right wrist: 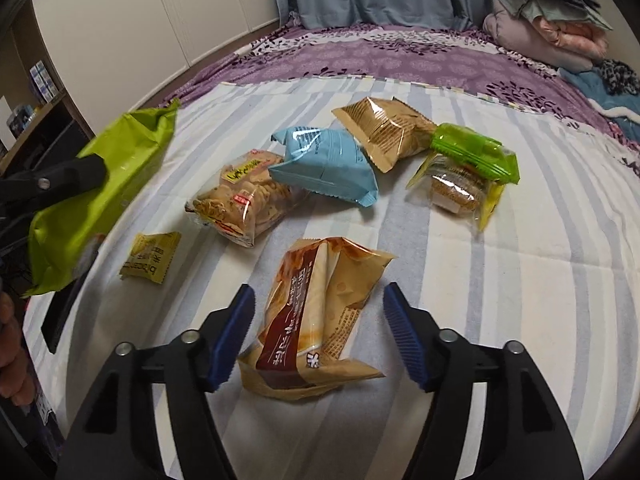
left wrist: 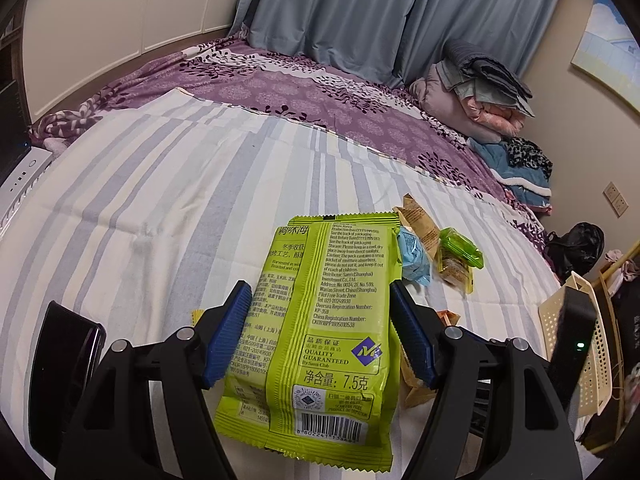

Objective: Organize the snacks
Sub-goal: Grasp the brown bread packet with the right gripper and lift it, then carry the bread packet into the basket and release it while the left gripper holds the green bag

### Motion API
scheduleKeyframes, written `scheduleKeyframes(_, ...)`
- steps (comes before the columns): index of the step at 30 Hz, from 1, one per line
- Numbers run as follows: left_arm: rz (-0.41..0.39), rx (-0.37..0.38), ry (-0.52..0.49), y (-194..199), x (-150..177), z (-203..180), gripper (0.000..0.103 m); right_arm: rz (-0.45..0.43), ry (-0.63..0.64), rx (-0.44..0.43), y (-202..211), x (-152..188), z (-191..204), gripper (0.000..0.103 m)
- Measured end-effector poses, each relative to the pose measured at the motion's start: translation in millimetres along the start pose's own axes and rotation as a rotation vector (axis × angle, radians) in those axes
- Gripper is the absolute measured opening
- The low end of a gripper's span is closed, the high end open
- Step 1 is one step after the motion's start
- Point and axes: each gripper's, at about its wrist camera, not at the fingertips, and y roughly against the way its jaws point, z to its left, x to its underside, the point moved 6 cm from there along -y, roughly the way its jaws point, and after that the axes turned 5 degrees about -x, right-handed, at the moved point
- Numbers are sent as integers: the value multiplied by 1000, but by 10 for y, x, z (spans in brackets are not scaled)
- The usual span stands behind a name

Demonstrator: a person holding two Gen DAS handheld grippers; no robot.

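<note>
My left gripper is shut on a lime-green snack packet, held above the striped sheet with its printed back and barcode facing the camera. The same packet shows at the left of the right wrist view, with a black finger clamped on it. My right gripper stands open over a crumpled tan and brown snack packet. That packet lies on the sheet between the blue pads, which do not touch it.
More snacks lie beyond: a clear cracker pack, a light blue packet, a tan packet, a green-topped cookie pack, a small yellow sachet. A cream perforated basket stands at the right. Folded bedding is piled far back.
</note>
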Motion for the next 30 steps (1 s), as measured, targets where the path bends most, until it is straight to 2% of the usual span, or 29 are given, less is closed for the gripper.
scheduleKeyframes(4, -1, 1, -2, 39, 15, -1, 71, 31, 35, 32, -130, 35, 61, 68)
scheduleKeyframes(5, 0, 2, -3, 52, 21, 3, 71, 30, 47, 51, -131, 63, 66, 63)
scheduleKeyframes(9, 1, 3, -4, 100, 45, 9, 71, 7, 65, 71, -70, 92, 63, 53)
scheduleKeyframes(15, 9, 11, -13, 123, 53, -59, 71, -53, 72, 78, 179, 70, 46, 46)
scheduleKeyframes(30, -30, 55, -79, 325, -3, -458, 72, -199, -10, 59, 952, -35, -275, 44)
